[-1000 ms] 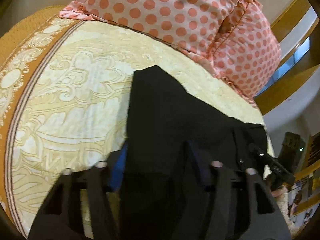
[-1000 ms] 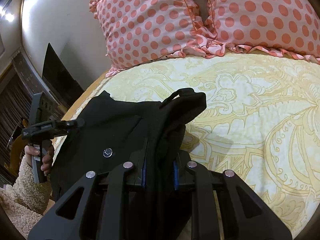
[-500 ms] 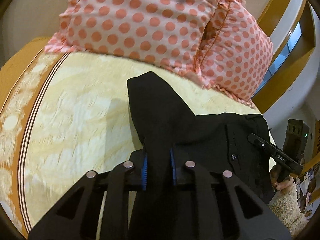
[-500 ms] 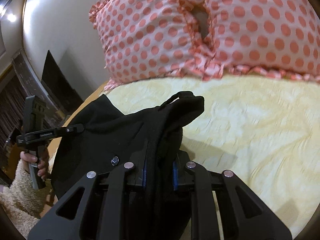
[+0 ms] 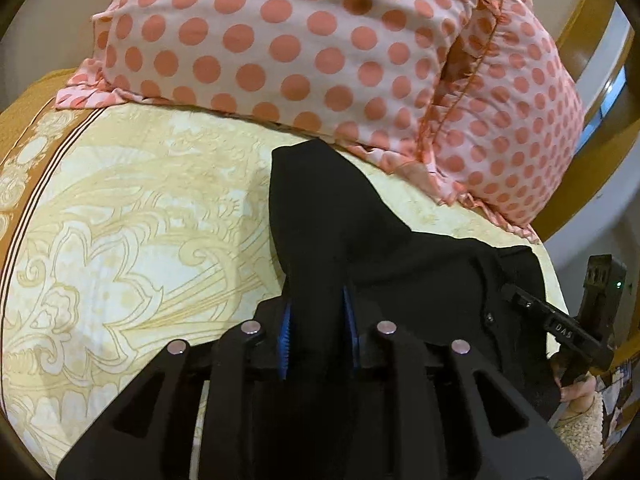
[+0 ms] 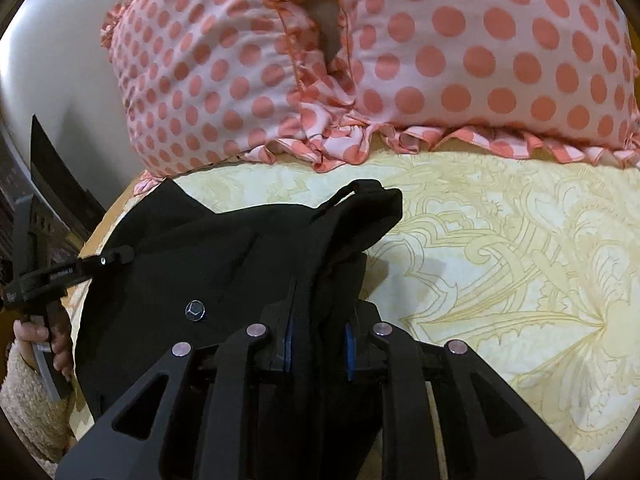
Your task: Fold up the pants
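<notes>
While both grippers held fabric, the two views recorded the following.

Left wrist view, tool state: left gripper (image 5: 316, 336) was closed down to the thickness of the cloth, its blue pads (image 5: 284, 334) pressed against a bunched fold of the black pants (image 5: 400, 264).
Left wrist view, garment position: the pants ran from between the fingers forward to a peaked corner just short of the pillows (image 5: 280, 40), and spread right across the bedspread (image 5: 132, 216) toward the bed's edge.
Left wrist view, other tool: right gripper (image 5: 556, 326) showed at the right edge, lying against the far side of the pants.
Left wrist view, obscured: the lower part of the garment was hidden behind the gripper body; black on black made the folds hard to separate.
Left wrist view, count: two polka-dot pillows, one pair of pants.

Right wrist view, tool state: right gripper (image 6: 318, 340) was nearly closed, pinching a thick roll of the pants (image 6: 224, 264) between its pads.
Right wrist view, garment position: the pants lay to the left and ahead of the fingers, a belt loop raised at the front edge, a metal button (image 6: 195, 310) facing up.
Right wrist view, other tool: left gripper (image 6: 72, 270) reached in from the left edge to the garment's rim; its grip could not be judged from this side.
Right wrist view, obscured: the person's hand (image 6: 40, 340) was partly cut off.
Right wrist view, count: two pillows (image 6: 480, 48), one button.
</notes>
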### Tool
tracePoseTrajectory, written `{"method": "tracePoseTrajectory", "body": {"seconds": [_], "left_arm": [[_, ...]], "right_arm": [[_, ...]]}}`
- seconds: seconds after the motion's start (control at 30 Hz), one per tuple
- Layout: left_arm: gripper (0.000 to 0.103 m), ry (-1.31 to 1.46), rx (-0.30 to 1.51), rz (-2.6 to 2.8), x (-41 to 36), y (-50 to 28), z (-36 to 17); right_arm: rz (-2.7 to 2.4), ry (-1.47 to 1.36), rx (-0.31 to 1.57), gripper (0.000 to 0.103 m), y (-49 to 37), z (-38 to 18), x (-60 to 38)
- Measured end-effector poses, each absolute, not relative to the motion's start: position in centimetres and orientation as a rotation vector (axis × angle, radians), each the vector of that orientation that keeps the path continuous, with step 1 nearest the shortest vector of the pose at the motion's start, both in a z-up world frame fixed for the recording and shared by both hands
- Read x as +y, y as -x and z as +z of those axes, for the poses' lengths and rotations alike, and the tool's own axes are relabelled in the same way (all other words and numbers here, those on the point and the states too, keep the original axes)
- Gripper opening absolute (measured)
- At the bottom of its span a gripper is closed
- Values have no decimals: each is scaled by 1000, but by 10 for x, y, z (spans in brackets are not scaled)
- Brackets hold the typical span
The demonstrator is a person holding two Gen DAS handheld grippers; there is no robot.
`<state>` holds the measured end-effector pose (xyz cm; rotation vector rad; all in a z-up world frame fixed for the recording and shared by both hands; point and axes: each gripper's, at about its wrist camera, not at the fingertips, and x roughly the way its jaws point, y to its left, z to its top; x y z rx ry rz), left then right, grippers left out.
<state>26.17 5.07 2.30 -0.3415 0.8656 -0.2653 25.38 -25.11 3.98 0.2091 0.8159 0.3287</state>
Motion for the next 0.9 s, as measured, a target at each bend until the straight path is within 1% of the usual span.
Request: {"method": "tracePoseTrajectory", "body": {"seconds": [0.03, 0.07, 0.1, 0.13, 0.17, 0.2, 0.23, 0.3, 0.37, 0.43, 0.5, 0.63, 0.77, 0.83, 0.9], "left_arm": [[26, 340, 870, -250, 50, -262, 20], [34, 334, 872, -238, 49, -263, 17], [42, 319, 877, -219, 48, -263, 15], [43, 313, 877, -212, 49, -262, 15], [44, 317, 872, -211, 50, -258, 17], [49, 318, 864, -209, 51, -254, 20], [52, 316, 852, -207, 53, -249, 24], [74, 293, 792, -195, 58, -227, 37], [83, 259, 727, -197, 58, -202, 51], [86, 221, 682, -239, 52, -177, 60], [93, 179, 653, -289, 38, -154, 65], [93, 105, 662, -376, 6, -125, 55], [93, 91, 715, -414, -8, -118, 38], [93, 97, 767, -411, -10, -125, 27], [93, 97, 796, -413, -11, -129, 20]], "right_arm": [[323, -199, 818, 20, -254, 40, -250], [305, -176, 821, 21, -255, 39, -248], [288, -154, 825, 29, -254, 39, -246], [267, -134, 826, 37, -253, 39, -245], [234, -110, 841, 43, -250, 42, -246], [207, -97, 839, 55, -248, 44, -247], [162, -76, 823, 61, -242, 50, -250], [117, -63, 772, 62, -226, 62, -257], [56, -37, 686, 62, -199, 79, -259], [86, -27, 632, 62, -172, 88, -250], [146, -10, 619, 62, -152, 86, -234], [197, 84, 616, 62, -122, 73, -200], [196, 162, 656, 62, -110, 56, -176], [184, 152, 715, 63, -112, 43, -176], [194, 58, 742, 64, -115, 38, -185]]}}
